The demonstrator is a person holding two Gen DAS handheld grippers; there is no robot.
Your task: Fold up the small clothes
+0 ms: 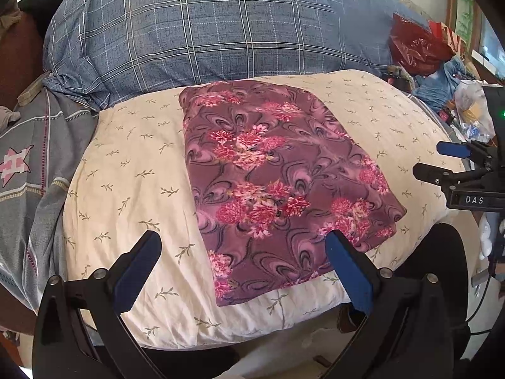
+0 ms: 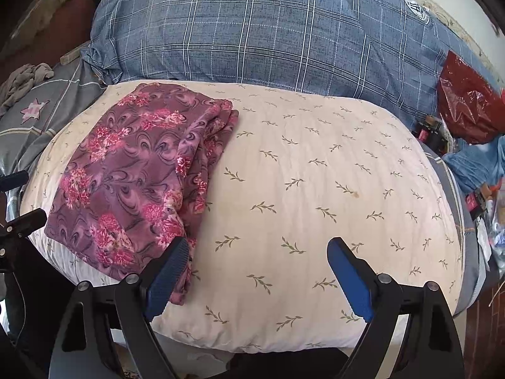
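The floral garment (image 1: pixel 277 183) lies folded into a compact rectangle on the cream leaf-print pillow (image 2: pixel 315 189), with stacked layers visible along its right edge. The left gripper (image 1: pixel 243 268) hovers over its near end, jaws wide, holding nothing. The right gripper (image 2: pixel 258 271) stands beside the garment's near right corner, jaws wide and empty. Folding appears essentially complete; at most a final tidy or removal remains.

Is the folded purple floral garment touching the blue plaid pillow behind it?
Apart. In the right wrist view, cream leaf-print cushion shows between garment and pillow.
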